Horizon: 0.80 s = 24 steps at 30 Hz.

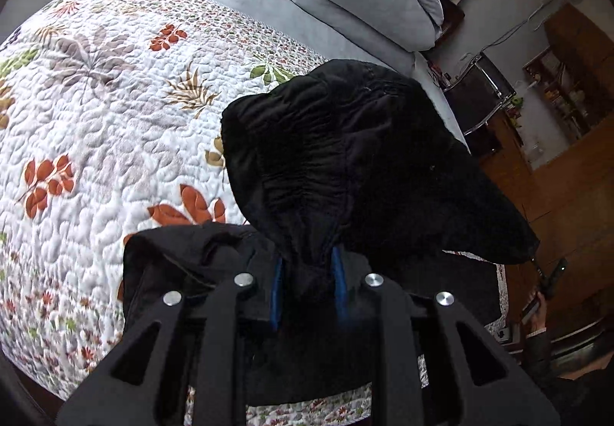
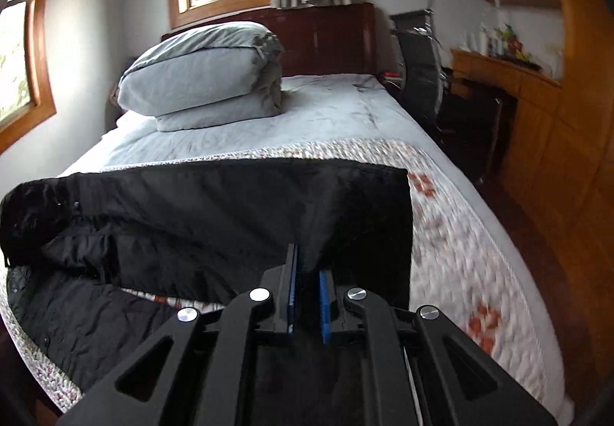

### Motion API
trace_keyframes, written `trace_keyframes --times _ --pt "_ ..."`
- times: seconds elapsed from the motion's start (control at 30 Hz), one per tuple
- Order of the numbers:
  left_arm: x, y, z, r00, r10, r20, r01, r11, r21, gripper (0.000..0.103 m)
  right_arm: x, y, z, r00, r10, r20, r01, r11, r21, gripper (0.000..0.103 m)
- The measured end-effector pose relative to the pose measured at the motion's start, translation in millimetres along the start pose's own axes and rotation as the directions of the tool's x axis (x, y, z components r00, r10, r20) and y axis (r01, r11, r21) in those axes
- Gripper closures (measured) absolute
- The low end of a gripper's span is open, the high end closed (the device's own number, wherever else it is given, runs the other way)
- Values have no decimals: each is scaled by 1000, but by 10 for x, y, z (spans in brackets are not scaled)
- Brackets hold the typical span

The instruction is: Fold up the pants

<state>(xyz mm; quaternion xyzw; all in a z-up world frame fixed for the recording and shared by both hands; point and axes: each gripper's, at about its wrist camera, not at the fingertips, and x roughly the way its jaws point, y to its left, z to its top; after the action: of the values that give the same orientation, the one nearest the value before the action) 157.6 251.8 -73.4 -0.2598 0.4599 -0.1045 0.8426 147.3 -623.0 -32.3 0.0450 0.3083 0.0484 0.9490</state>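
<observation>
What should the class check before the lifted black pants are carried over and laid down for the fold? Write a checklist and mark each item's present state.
1. Left claw shut on the black pants: ok.
2. Right claw shut on the pants' edge: ok.
3. Held part raised off the floral quilt: ok.
4. Quilt ahead free of other items: ok.
5. Folded grey duvet apart from the pants: ok.
6. Pants' edges lined up: cannot tell.

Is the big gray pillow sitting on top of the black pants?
No, the gray pillow sits far up the bed near the headboard, well apart from the black pants held lower down.
</observation>
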Motion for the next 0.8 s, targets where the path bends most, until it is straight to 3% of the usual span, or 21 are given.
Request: trace_keyframes --times 0.2,0.37,0.5,0.57,0.6,0.7,0.73,0.77,0.8 --pt "-124 212 -454 1000 21 -11 -21 1000 -11 77 -290 -303 -663 999 -29 -42 36 985 168 94" --pt "-106 340 -749 997 74 -34 -76 996 -45 65 -253 -352 -1118 987 -64 -151 92 978 188 92" --pt "-132 323 -860 991 125 -56 -129 989 -70 52 -228 -291 -1336 971 -88 -220 126 978 164 67" --pt "-190 274 -888 973 218 -77 -222 974 -38 26 -269 -283 -1429 964 -100 -246 140 979 150 61" --pt "-246 257 -911 949 305 -77 -307 951 -25 3 -303 -284 -1456 961 -105 -257 145 979 146 53" --pt "-527 328 -992 926 377 -32 -378 924 -59 3 -460 -273 -1530 951 -153 -270 187 977 105 34" --pt "-599 376 -1031 917 398 -39 -400 912 -89 3 -543 -254 -1604 945 -176 -274 206 975 88 33" --pt "-667 427 -1089 915 399 -52 -403 907 -125 3 -596 -259 -1619 942 -187 -277 217 973 82 33" --pt "-713 480 -1183 926 374 -58 -378 911 -165 3 -664 -273 -1645 940 -198 -277 230 970 85 33"
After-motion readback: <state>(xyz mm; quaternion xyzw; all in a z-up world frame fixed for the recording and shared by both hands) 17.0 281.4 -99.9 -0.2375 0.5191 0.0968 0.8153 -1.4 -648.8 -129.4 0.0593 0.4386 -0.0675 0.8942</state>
